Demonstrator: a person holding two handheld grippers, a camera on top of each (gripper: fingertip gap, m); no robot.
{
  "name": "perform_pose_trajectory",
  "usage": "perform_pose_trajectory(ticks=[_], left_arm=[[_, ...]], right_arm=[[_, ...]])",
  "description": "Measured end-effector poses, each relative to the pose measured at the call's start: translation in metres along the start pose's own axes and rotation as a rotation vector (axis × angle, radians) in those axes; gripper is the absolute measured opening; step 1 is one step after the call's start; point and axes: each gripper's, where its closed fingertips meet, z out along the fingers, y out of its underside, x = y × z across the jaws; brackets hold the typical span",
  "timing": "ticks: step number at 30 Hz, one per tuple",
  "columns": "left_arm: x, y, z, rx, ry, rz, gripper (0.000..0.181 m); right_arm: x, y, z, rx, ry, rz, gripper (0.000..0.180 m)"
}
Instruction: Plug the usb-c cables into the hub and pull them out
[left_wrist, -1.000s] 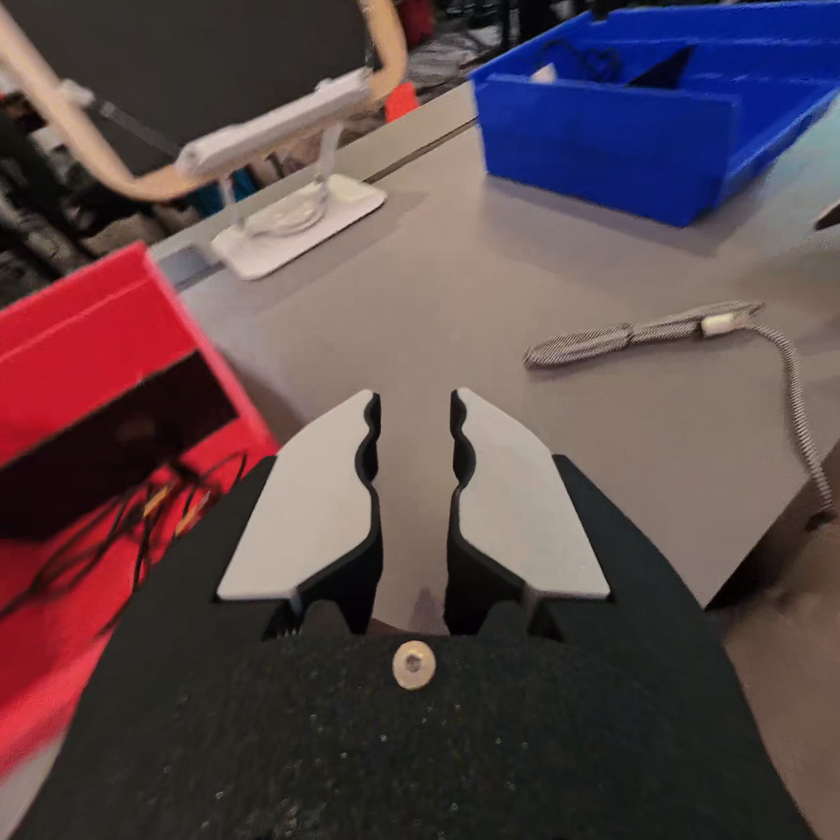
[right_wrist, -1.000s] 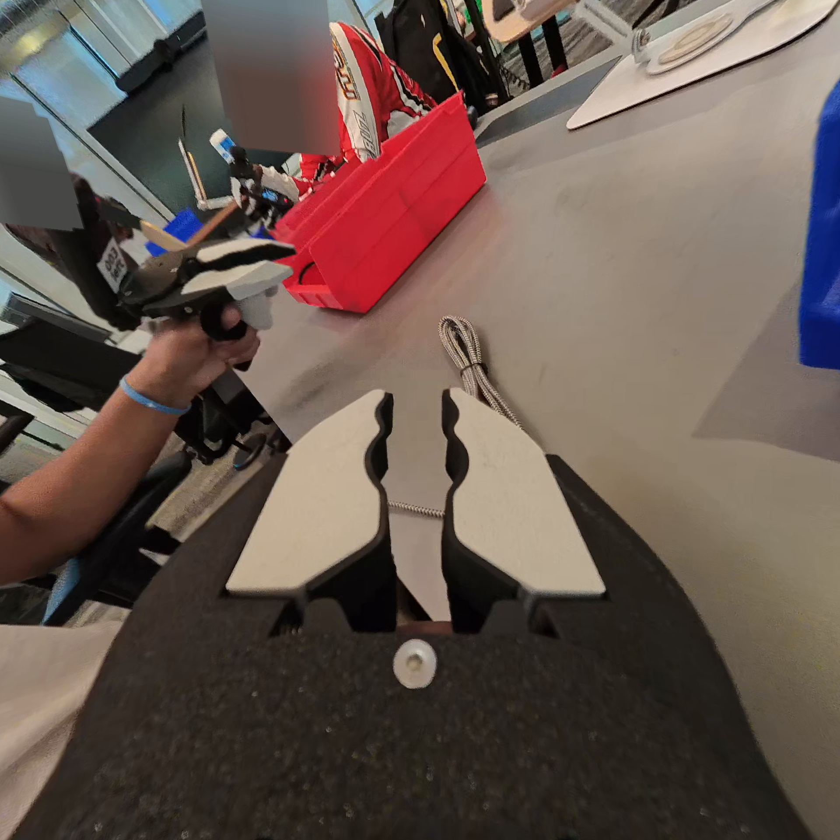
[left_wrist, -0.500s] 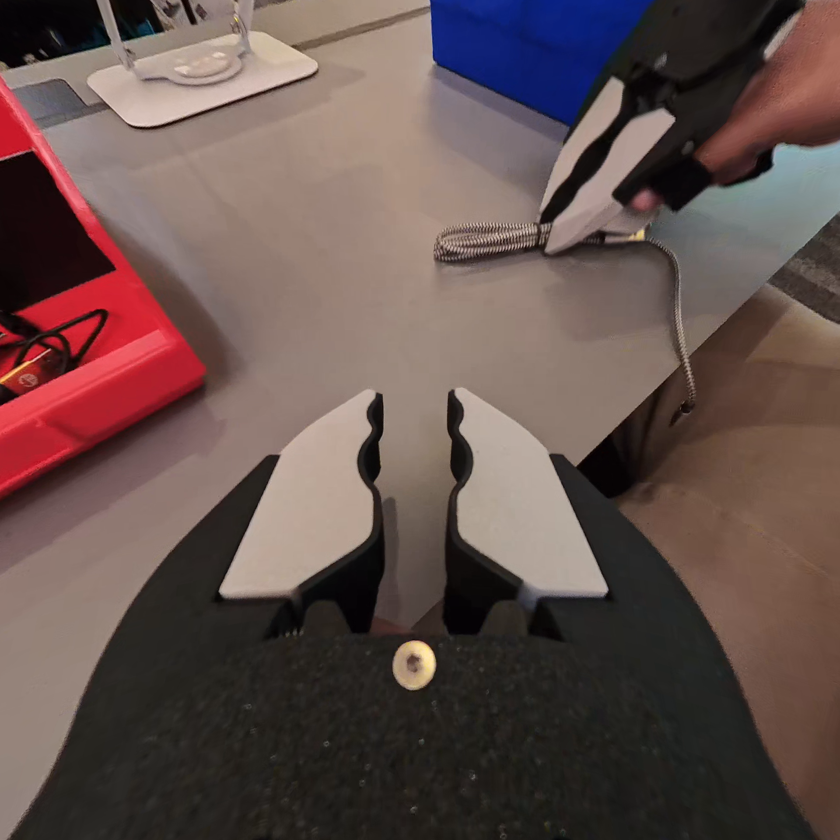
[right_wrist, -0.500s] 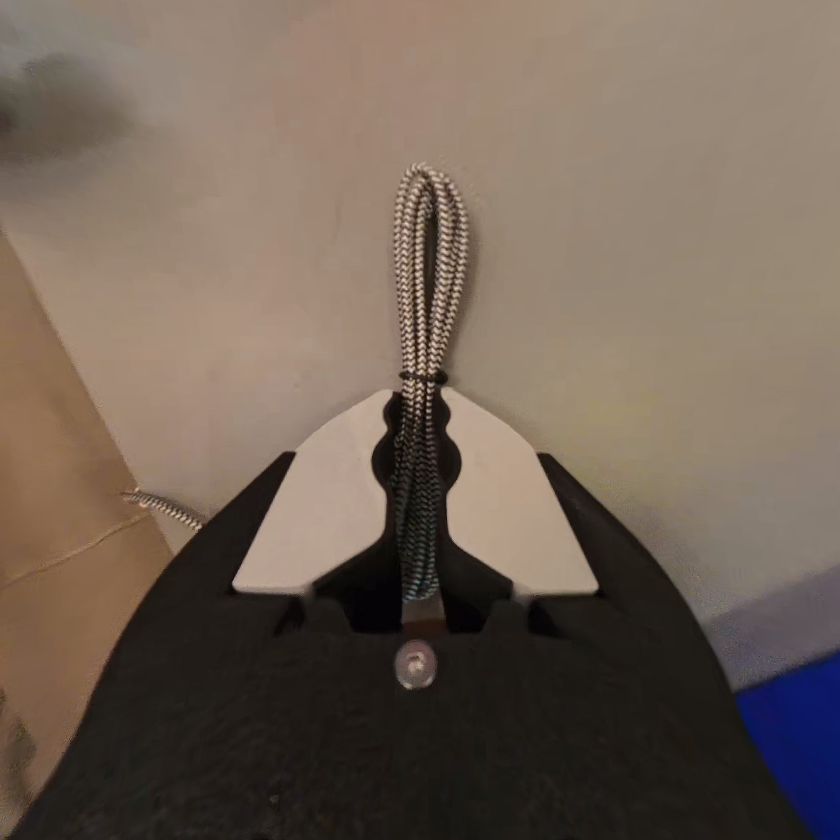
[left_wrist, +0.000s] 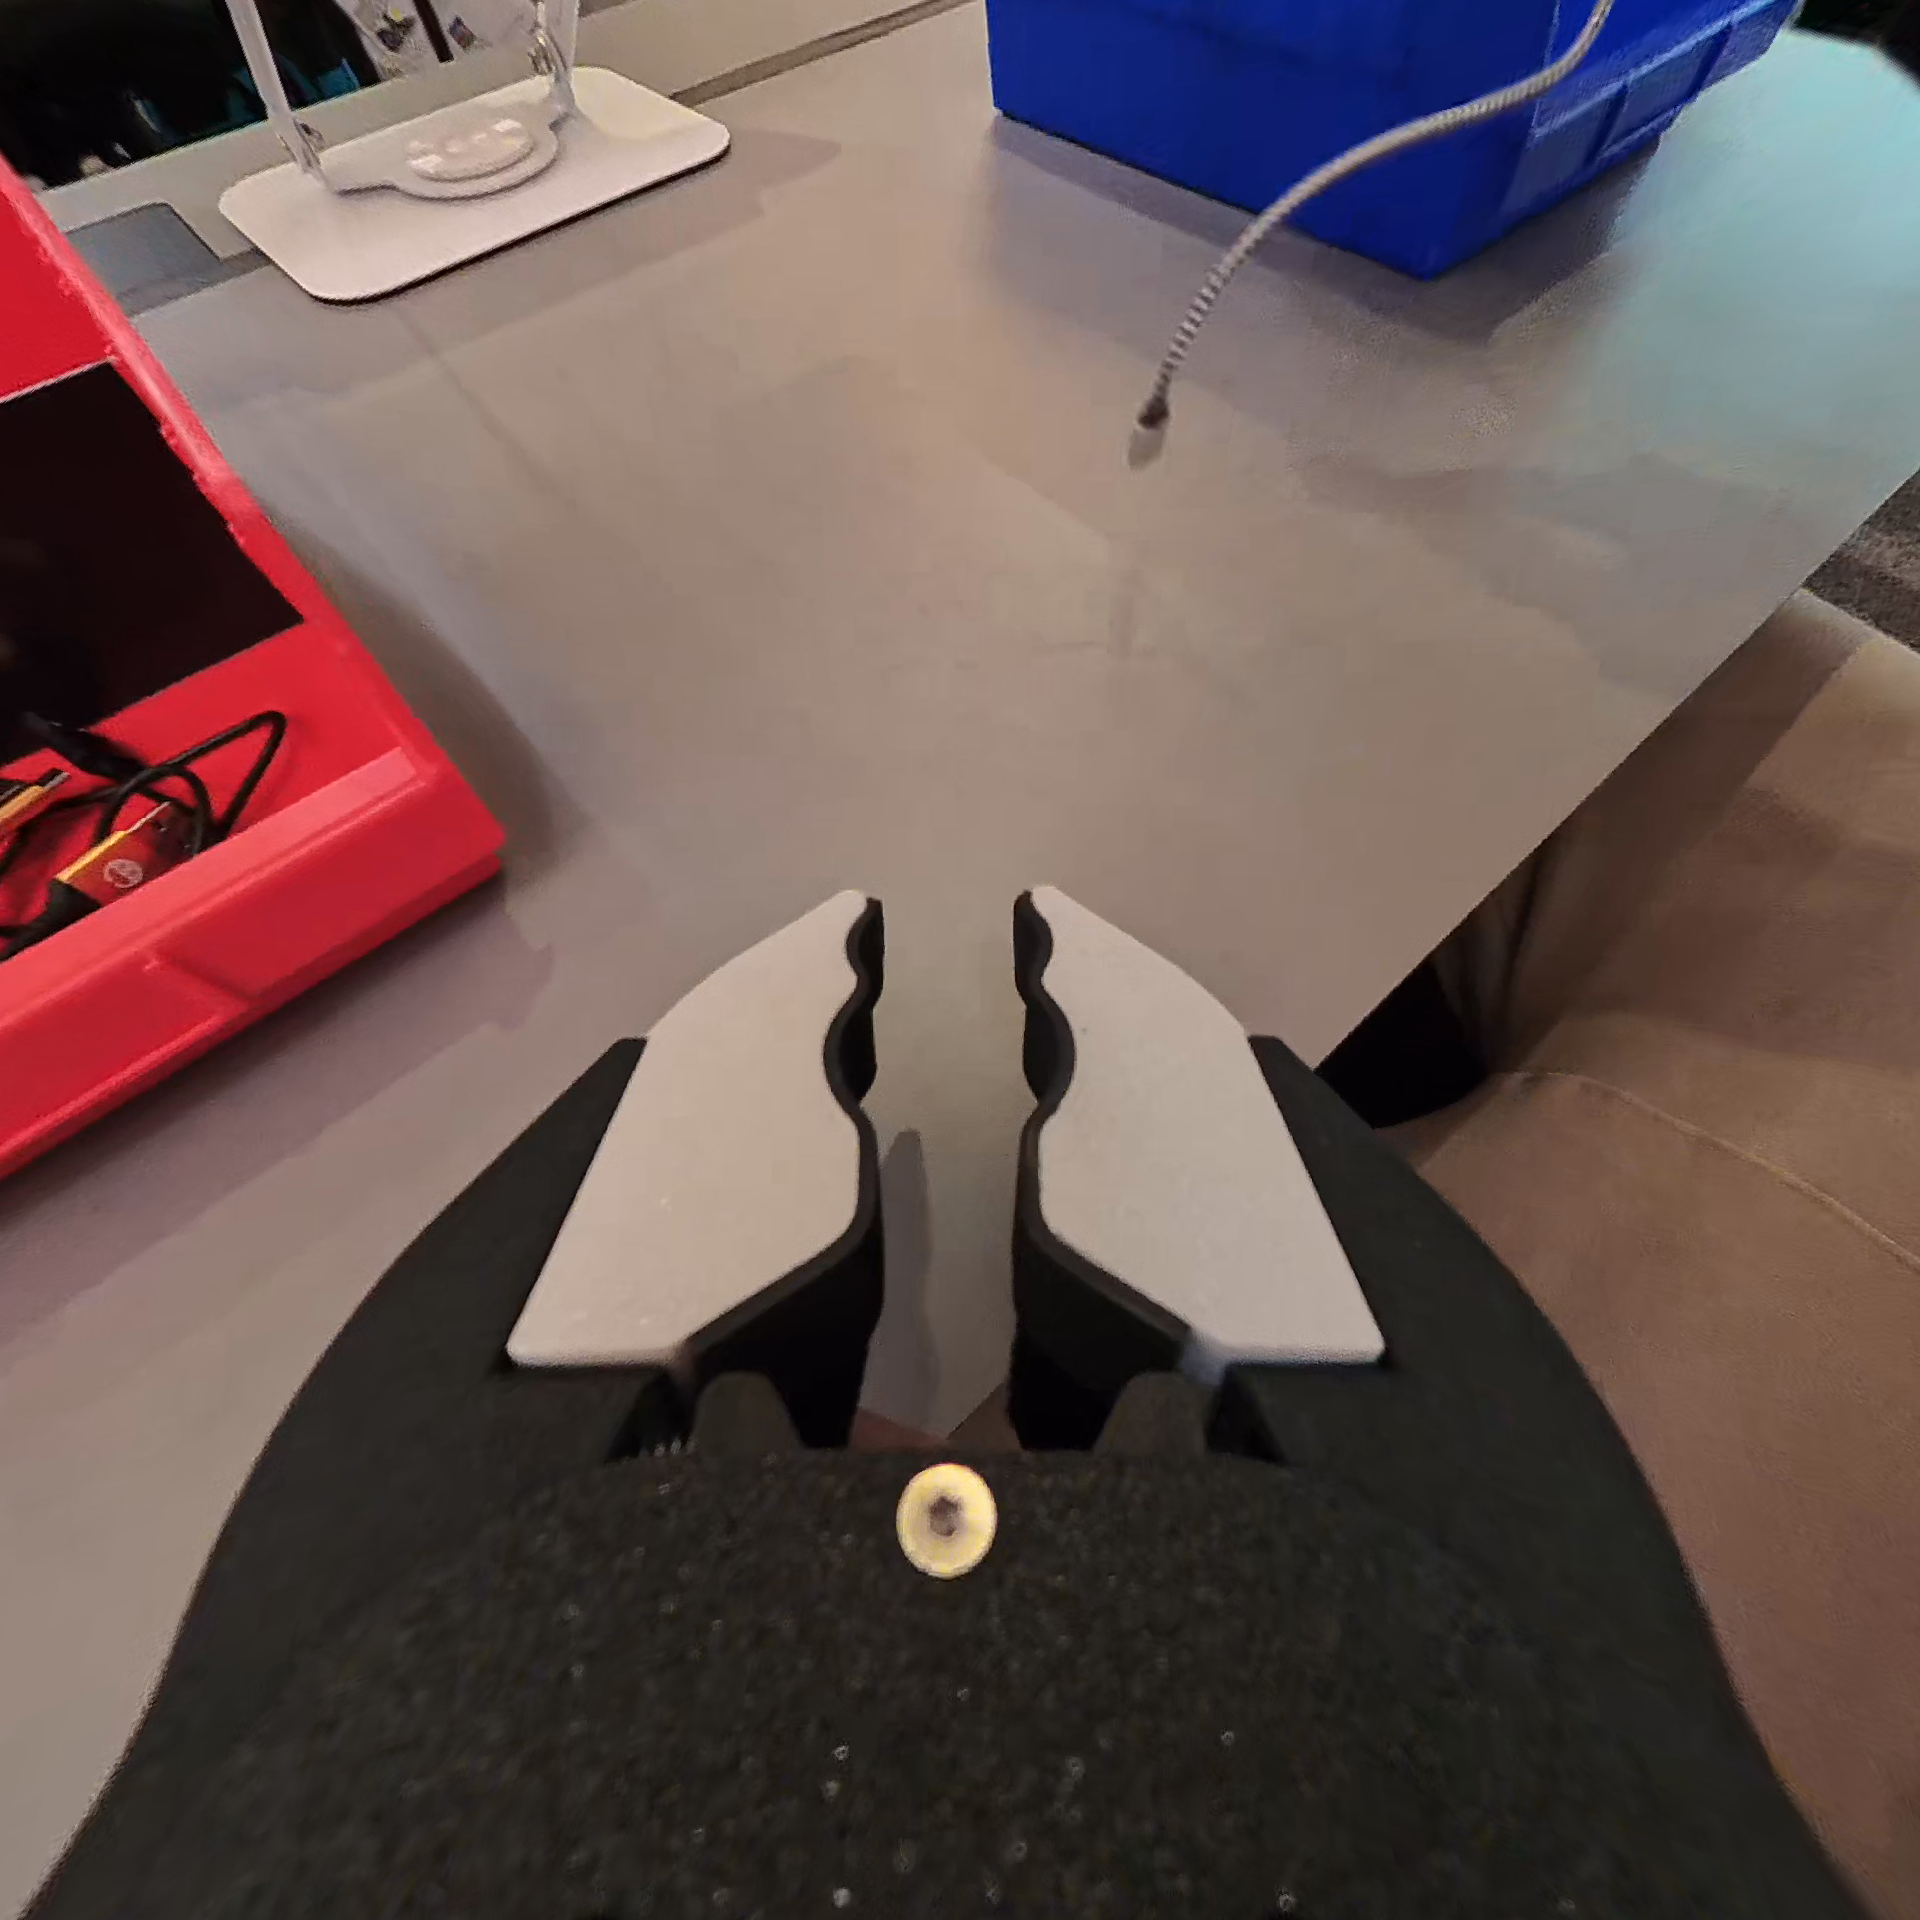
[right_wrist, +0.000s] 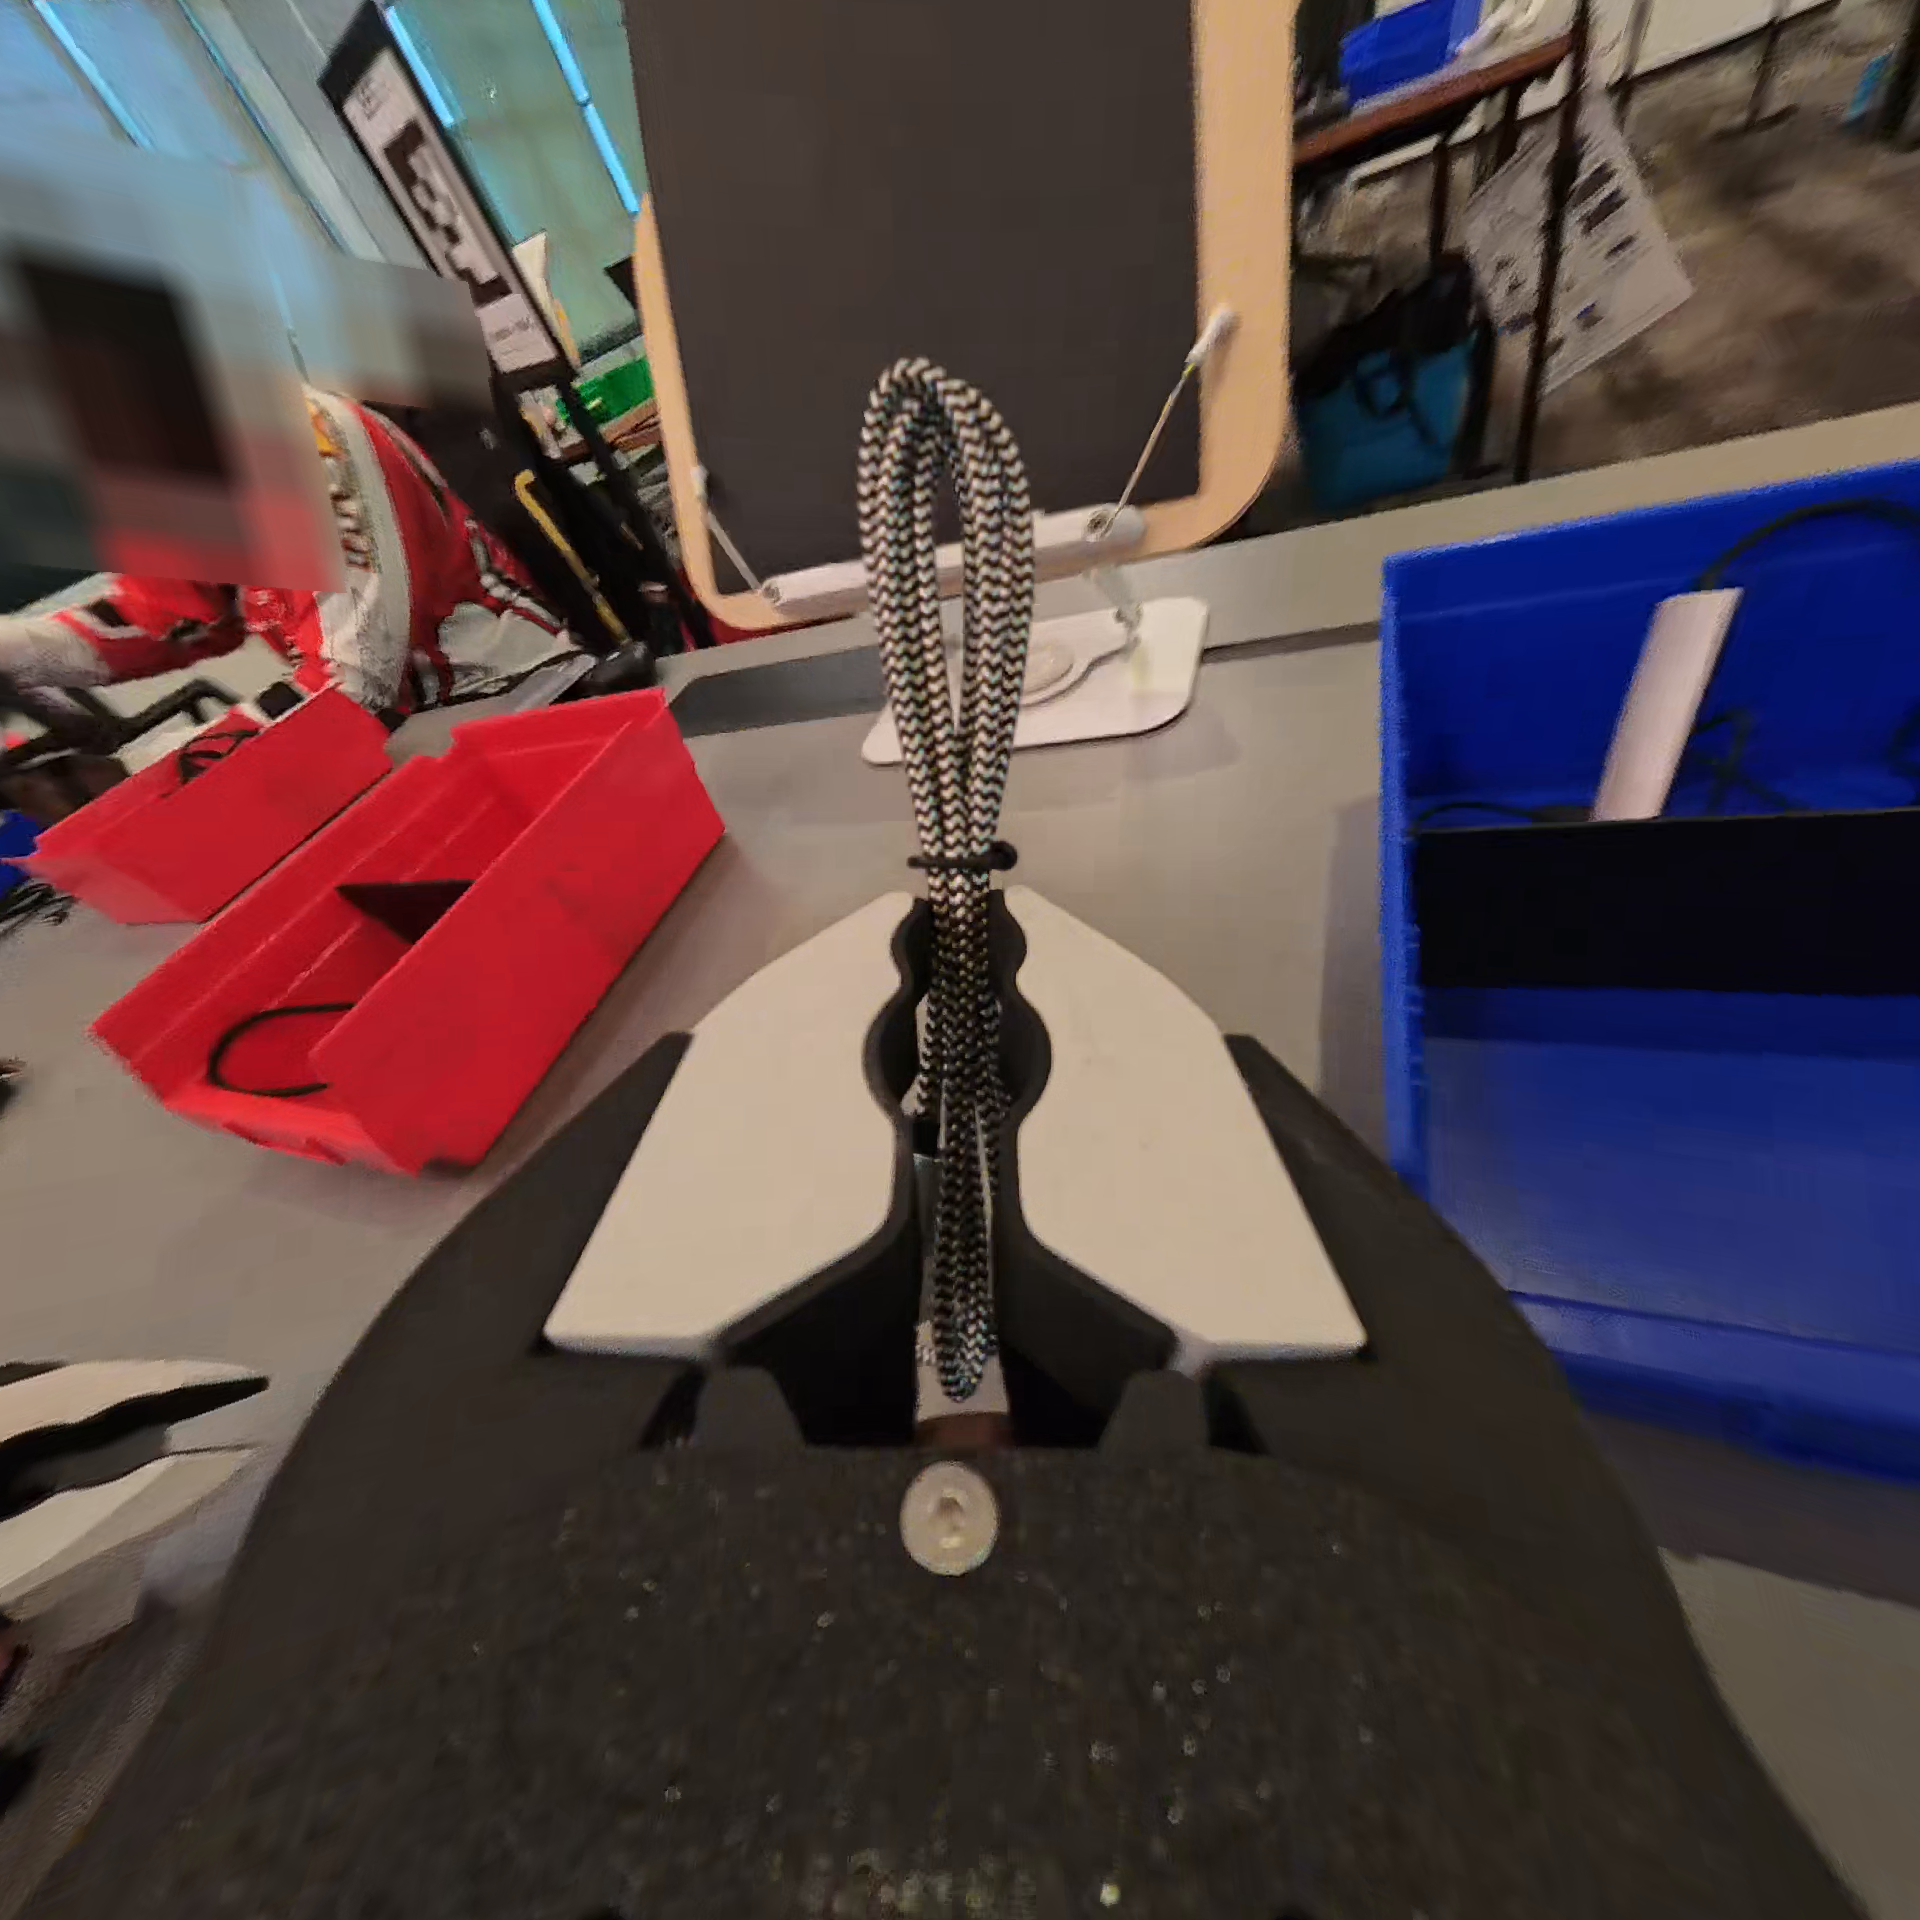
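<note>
Right hand-held gripper (right_wrist: 958, 914) clamped on bundled braided cable (right_wrist: 951, 665), above grey table (right_wrist: 1195, 831)

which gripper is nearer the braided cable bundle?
Right. The right gripper is shut on the braided cable bundle. The left gripper is open and empty over the table, apart from the cable's dangling end.

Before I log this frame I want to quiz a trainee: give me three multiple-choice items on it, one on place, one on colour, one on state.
1. Where is the braided cable?
A. in the red bin
B. in the right gripper
C. flat on the table

2. What colour is the bin behind the cable's dangling plug?
A. blue
B. green
C. yellow

3. How does the left gripper stand?
A. shut on a hub
B. shut on a cable
C. open, empty

Key: B, its jaws clamp the bundle; A, plainly blue; C, bare table shows between its jaws.
</note>
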Motion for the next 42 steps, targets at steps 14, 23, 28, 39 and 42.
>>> perform_pose_trajectory(ticks=[14, 23, 28, 39, 42], left_arm=[[0.01, 0.006, 0.009, -0.047, 0.004, 0.067, 0.024], [0.006, 0.005, 0.009, -0.044, 0.002, 0.042, 0.024], [0.008, 0.005, 0.009, -0.045, 0.002, 0.053, 0.024], [0.004, 0.005, 0.007, -0.036, 0.003, 0.038, 0.026], [-0.021, 0.001, -0.001, -0.034, -0.051, 0.013, 0.027]], right_arm=[[0.037, 0.155, 0.004, -0.54, 0.14, -0.409, 0.011], [0.045, 0.12, 0.023, -0.335, 0.148, -0.052, 0.01], [0.057, 0.101, 0.032, -0.215, 0.207, 0.008, 0.01], [0.045, 0.126, 0.015, -0.385, 0.16, -0.196, 0.042], [0.015, 0.129, -0.007, -0.415, 0.014, -0.263, 0.042]])
